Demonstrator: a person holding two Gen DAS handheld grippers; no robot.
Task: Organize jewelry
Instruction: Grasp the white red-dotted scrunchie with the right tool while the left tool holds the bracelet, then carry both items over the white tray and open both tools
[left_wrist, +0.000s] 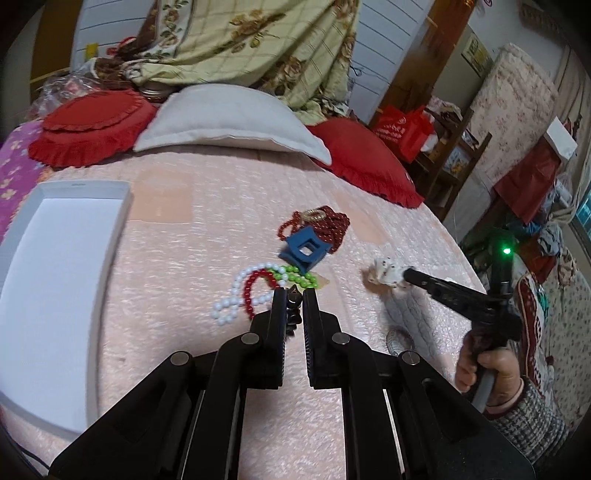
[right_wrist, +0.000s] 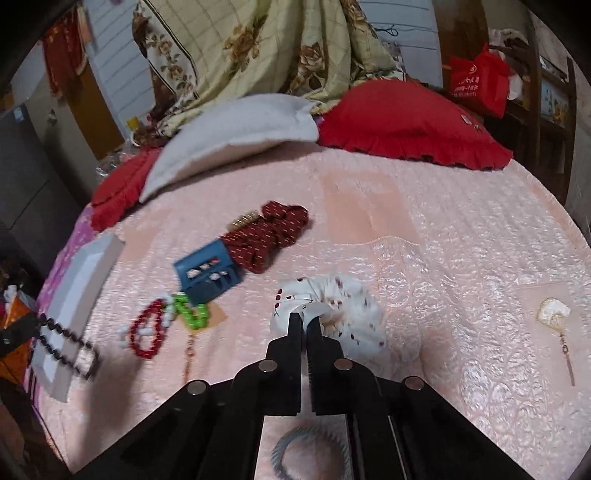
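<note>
Bed: pink quilted bedspread (right_wrist: 424, 258), glossy and puckered.
Left gripper (left_wrist: 294, 291): fingers nearly closed, pinching a black beaded bracelet (left_wrist: 293, 312) of small faceted beads, lifted off the bed.
Right gripper (right_wrist: 304, 319): fingers closed on a white ruffled fabric scrunchie (right_wrist: 343, 306) with dark red specks.
Tray: white shallow rectangular tray (left_wrist: 55, 280), at the bed's left edge.
Loose pieces: blue square plastic hair claw (left_wrist: 303, 251); round glossy white, red and green bead strings (left_wrist: 255, 291); dark red dotted fabric scrunchie (right_wrist: 269, 232).

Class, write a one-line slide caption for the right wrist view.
Right gripper shut on a white scrunchie on the pink bedspread, beside a blue hair clip.
</note>
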